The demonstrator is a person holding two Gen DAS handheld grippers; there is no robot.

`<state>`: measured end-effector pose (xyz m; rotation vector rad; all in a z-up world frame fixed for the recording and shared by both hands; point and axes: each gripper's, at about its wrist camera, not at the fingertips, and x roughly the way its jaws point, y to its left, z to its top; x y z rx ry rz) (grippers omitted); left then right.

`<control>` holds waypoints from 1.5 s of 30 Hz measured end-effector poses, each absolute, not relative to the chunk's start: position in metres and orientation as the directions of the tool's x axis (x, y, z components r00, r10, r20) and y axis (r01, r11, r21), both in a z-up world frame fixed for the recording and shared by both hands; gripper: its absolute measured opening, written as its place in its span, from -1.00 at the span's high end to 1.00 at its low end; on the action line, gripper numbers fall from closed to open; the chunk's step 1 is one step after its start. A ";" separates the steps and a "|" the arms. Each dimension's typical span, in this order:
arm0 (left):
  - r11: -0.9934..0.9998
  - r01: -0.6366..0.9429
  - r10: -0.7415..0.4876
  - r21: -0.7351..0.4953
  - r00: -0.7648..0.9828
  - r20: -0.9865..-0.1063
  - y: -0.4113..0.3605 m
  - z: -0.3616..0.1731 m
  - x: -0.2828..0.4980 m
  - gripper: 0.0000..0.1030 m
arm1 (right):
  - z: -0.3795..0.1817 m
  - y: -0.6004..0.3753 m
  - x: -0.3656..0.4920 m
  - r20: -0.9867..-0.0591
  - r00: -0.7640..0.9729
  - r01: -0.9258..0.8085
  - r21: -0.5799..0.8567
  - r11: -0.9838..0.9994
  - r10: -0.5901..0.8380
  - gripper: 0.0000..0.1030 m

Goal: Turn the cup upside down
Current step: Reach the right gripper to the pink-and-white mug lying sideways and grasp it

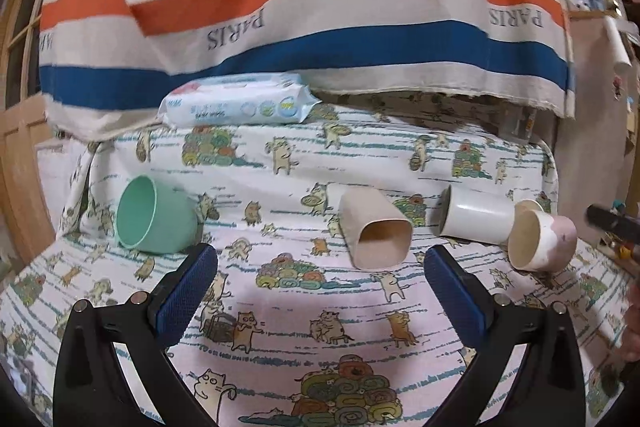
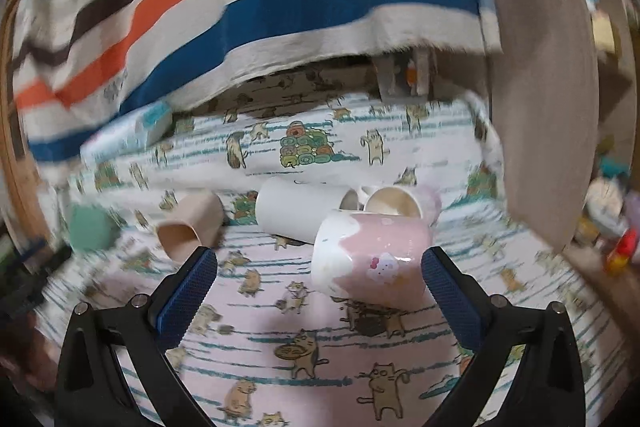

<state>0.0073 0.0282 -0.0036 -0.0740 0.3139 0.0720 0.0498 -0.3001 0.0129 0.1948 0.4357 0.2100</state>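
Observation:
Several cups lie on their sides on a cat-print cloth. In the left wrist view: a green cup [image 1: 158,215] at left, a beige square cup [image 1: 376,227] in the middle, a white cup [image 1: 476,217] and a pink-and-white cup [image 1: 542,241] at right. My left gripper [image 1: 320,275] is open and empty, short of the cups. In the right wrist view a pink-and-white cup [image 2: 372,259] lies just ahead between the fingers of my open right gripper [image 2: 320,275], untouched. Behind it lie the white cup [image 2: 300,211], another cream-lined cup [image 2: 400,205], the beige cup [image 2: 190,223] and the green cup [image 2: 90,227].
A pack of wet wipes [image 1: 236,101] lies at the back of the table. A striped cloth [image 1: 304,7] hangs behind it. A dark tip of the other gripper [image 1: 612,223] shows at the right edge. Clutter stands off the table's right side [image 2: 612,227].

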 end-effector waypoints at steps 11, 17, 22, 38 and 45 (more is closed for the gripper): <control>0.992 -0.119 0.100 -0.042 0.945 -0.310 0.030 -0.003 0.008 -0.99 | 0.046 -0.313 0.095 -0.520 0.852 0.048 0.185 0.982 0.056 -0.99; 0.992 -0.118 0.097 -0.048 0.943 -0.320 0.030 -0.004 0.009 -0.99 | 0.018 -0.310 0.122 -0.594 0.803 0.071 0.187 0.980 0.055 -0.99; 0.991 -0.115 0.088 -0.062 0.938 -0.336 0.032 -0.005 0.012 -0.99 | 0.008 -0.320 0.135 -0.596 0.795 0.020 0.212 0.977 0.113 -0.99; 0.995 -0.093 0.075 -0.036 0.940 -0.332 0.027 -0.005 0.012 -0.99 | -0.015 -0.256 0.148 -0.761 0.647 -0.437 -0.416 0.798 -0.043 -0.99; 0.995 -0.090 0.073 -0.037 0.940 -0.333 0.027 -0.005 0.012 -0.99 | -0.053 -0.222 0.172 -0.722 0.663 -0.466 -0.607 0.644 -0.200 -0.99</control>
